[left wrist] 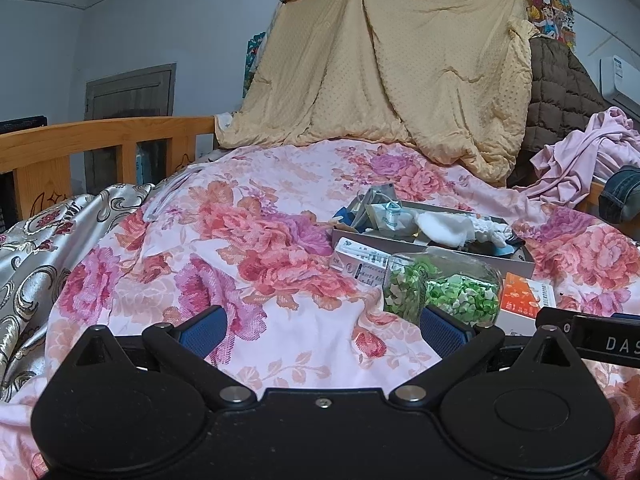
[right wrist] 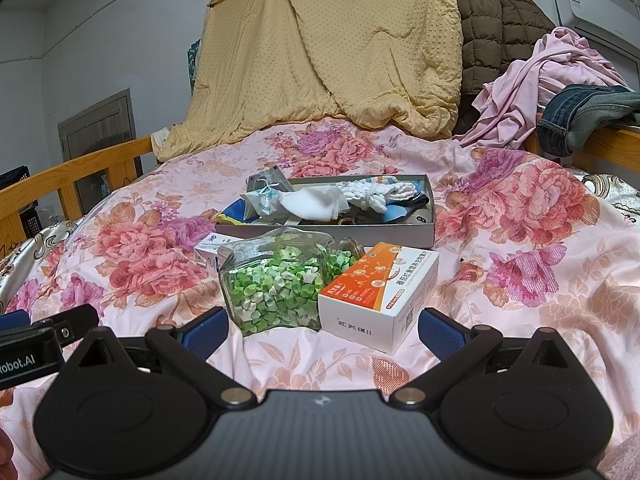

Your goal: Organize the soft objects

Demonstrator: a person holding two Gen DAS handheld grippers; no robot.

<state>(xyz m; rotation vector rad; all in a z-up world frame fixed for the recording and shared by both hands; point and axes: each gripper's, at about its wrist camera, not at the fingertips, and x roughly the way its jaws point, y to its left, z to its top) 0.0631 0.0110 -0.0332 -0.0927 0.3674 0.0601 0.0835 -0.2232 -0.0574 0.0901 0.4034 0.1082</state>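
1. Holding both tools low over the near edge of the bed, I had the left gripper (left wrist: 322, 330) spread wide with nothing between its blue pads (left wrist: 204, 330), and the right gripper (right wrist: 322, 330) likewise released and empty.

2. Just ahead of the right gripper lay a glass jar (right wrist: 276, 280) of green paper stars on its side, touching an orange-and-white carton (right wrist: 378, 294). I judged that a low reach over them could nudge the jar and set it rolling on the soft floral quilt (right wrist: 520, 240). If its mouth was unsealed, which I could not tell, stars would spill.

3. The soft things sat farther in, toward the middle of the bed: a white cloth (right wrist: 310, 202) and a knotted white textile (right wrist: 376, 196) heaped in a shallow grey box (right wrist: 332, 232). The box rested on yielding bedding, so a pull on one piece risked dragging the others out or tipping it.

4. A slim white packet (right wrist: 210, 244) lay beside the jar, half hidden, and could be swept aside unnoticed.

5. The left tool's body showed at the edge of the right view, so I reckoned the two were near enough to clash on a shared reach.

6. At the far edge, pink clothing (right wrist: 532, 84) and jeans (right wrist: 580, 116) hung over the wooden rail and could slide off.
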